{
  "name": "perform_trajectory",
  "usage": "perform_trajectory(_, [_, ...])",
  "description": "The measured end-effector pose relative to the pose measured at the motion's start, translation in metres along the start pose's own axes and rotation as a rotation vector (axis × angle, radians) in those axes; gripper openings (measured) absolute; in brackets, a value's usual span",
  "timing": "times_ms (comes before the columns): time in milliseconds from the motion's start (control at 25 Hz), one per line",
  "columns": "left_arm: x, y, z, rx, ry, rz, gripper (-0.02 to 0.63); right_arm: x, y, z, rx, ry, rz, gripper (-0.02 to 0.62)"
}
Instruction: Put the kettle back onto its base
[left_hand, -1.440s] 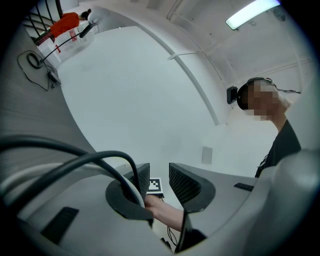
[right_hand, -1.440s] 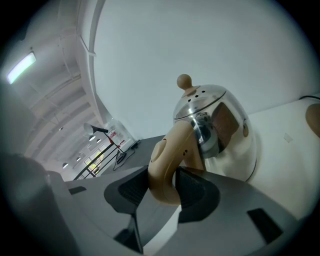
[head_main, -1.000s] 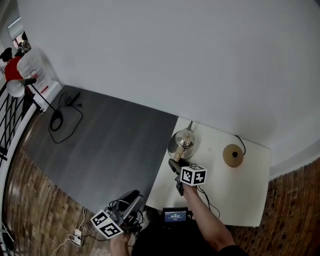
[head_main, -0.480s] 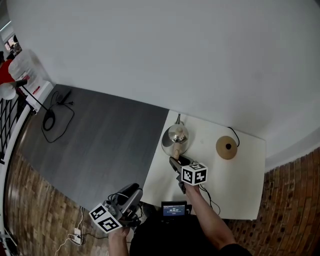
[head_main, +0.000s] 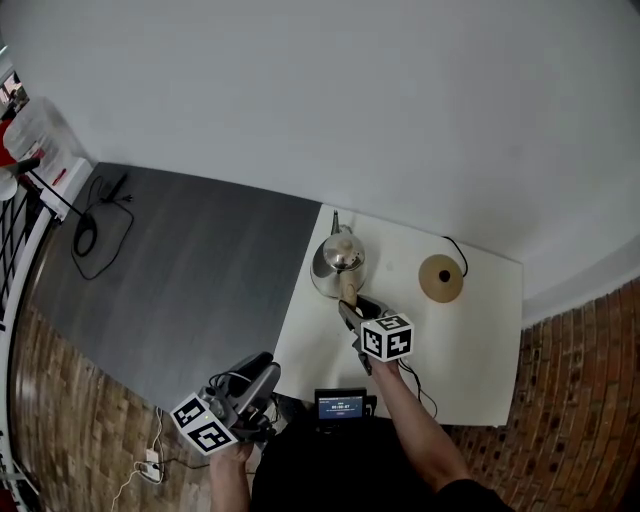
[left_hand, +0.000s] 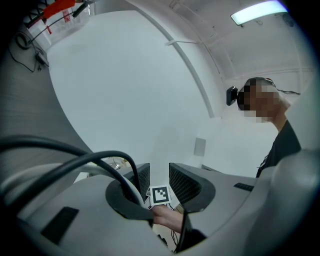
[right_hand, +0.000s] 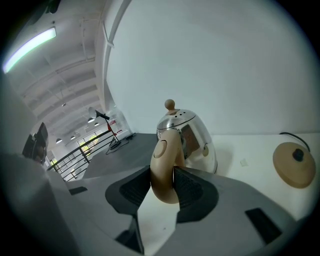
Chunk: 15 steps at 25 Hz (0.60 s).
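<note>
A grey floor (head_main: 190, 270) was seen filling the left of the head view, with a white table (head_main: 470, 350) set at 3 o'clock from it against a white wall. On the table's left part the kettle (head_main: 338, 262) was found upright, off its base, its thin spout pointed toward 12 o'clock and its tan handle turned toward 6 o'clock. The round tan base (head_main: 441, 278) lay on the table at 3 o'clock from the kettle, well apart from it, with a dark cord led off toward 1 o'clock.

The right gripper (head_main: 352, 305) was held at 6 o'clock from the kettle. In the right gripper view, its 2 jaws were seen closing on the kettle's (right_hand: 192, 137) handle, which stood between them with both pads laid against its sides; the base (right_hand: 295, 165) showed at 3 o'clock.

The left gripper (head_main: 264, 364) was held off the table, over the floor, at 8 o'clock from the right gripper. In the left gripper view, the left gripper (left_hand: 156, 172) was shown with its 2 jaws a narrow way apart and nothing gripped between them.

A small lit screen (head_main: 340, 405) was seen at the table's near edge, at 6 o'clock from the kettle.
</note>
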<state>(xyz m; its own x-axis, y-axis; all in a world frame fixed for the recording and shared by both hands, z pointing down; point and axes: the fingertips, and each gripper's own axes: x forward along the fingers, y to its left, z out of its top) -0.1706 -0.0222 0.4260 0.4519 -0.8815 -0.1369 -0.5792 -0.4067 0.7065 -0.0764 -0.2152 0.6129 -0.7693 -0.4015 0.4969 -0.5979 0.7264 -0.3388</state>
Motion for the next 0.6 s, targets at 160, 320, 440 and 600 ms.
perform_trajectory(160, [0.008,-0.001,-0.003,-0.005,0.008,-0.006,0.117,-0.008,-0.012,0.002,-0.026,0.001,-0.021,0.150])
perform_trajectory(320, [0.014,-0.001,-0.007,-0.010,0.016,-0.007,0.117,-0.014,-0.022,0.004,-0.057,0.001,-0.038,0.150])
perform_trajectory(440, [0.018,-0.001,-0.009,-0.011,0.020,-0.007,0.117,-0.019,-0.031,0.004,-0.086,0.004,-0.055,0.150])
perform_trajectory(600, [0.023,-0.002,-0.009,-0.005,0.021,-0.005,0.117,-0.024,-0.043,0.006,-0.099,0.000,-0.068,0.150])
